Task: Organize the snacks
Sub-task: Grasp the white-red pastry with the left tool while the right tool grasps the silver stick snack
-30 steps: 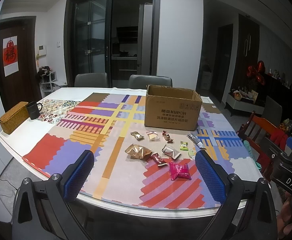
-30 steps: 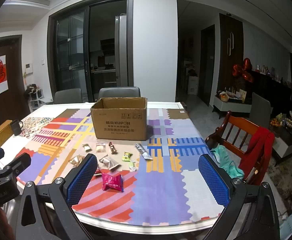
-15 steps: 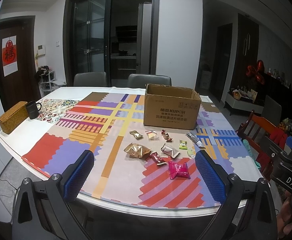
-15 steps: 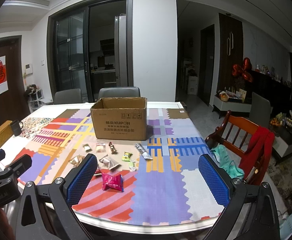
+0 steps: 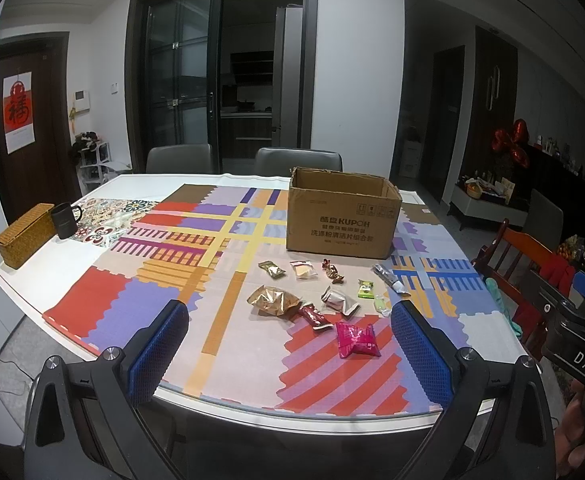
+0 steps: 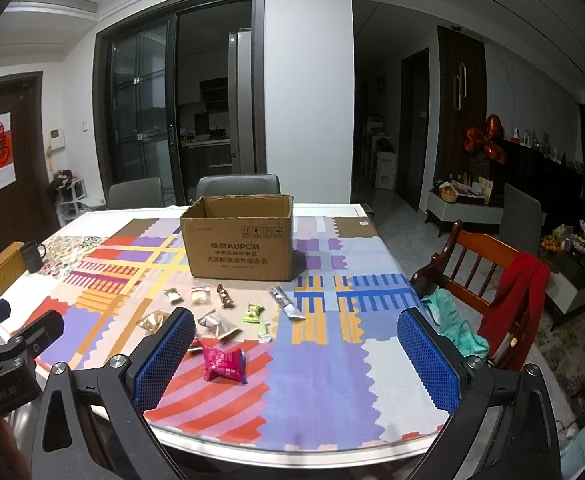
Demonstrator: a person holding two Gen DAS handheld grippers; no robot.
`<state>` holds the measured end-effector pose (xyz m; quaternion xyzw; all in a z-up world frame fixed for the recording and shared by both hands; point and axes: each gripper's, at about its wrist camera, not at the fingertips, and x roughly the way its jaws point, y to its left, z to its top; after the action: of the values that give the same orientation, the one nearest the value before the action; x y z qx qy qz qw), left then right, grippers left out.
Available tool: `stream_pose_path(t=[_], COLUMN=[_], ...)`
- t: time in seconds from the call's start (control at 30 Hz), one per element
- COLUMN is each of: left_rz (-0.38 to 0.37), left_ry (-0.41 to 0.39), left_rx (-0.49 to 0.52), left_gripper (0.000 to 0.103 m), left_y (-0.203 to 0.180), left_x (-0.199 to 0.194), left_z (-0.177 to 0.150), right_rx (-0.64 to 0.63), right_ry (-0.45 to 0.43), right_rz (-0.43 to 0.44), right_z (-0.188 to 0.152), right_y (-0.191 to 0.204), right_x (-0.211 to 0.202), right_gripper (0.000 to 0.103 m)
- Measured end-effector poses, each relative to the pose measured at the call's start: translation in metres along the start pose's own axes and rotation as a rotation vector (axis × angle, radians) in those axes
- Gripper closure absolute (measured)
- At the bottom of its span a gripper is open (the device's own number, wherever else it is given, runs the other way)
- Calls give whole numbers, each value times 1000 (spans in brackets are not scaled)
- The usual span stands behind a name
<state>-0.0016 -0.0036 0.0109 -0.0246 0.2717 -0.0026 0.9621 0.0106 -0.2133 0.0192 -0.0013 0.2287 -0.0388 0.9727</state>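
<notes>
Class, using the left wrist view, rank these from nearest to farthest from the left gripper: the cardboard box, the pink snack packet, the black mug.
1. pink snack packet: on the table just ahead of the open left gripper, toward its right finger.
2. cardboard box: farther back, right of centre.
3. black mug: far left, beside the woven basket.

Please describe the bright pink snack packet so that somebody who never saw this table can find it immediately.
Start at the open cardboard box on the patterned table mat; loose snacks lie scattered in front of it. The pink packet is the one nearest the table's front edge, on red and pink stripes. It alone is bright pink and puffy.
</notes>
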Motion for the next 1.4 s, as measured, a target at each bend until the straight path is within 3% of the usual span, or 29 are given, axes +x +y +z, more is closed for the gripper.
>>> stream_pose_path(t=[0.77,1.4], left_rz=[3,5], left_ry=[26,124], left_rx=[5,17], left_gripper=[0,0], left_y=[-5,-17], left_x=[16,82], left_z=[-3,6], right_rx=[5,3], right_ry=[19,123], right_rz=[7,15], right_z=[-1,-2], right_y=[-2,-7], right_x=[8,82], right_gripper=[1,1])
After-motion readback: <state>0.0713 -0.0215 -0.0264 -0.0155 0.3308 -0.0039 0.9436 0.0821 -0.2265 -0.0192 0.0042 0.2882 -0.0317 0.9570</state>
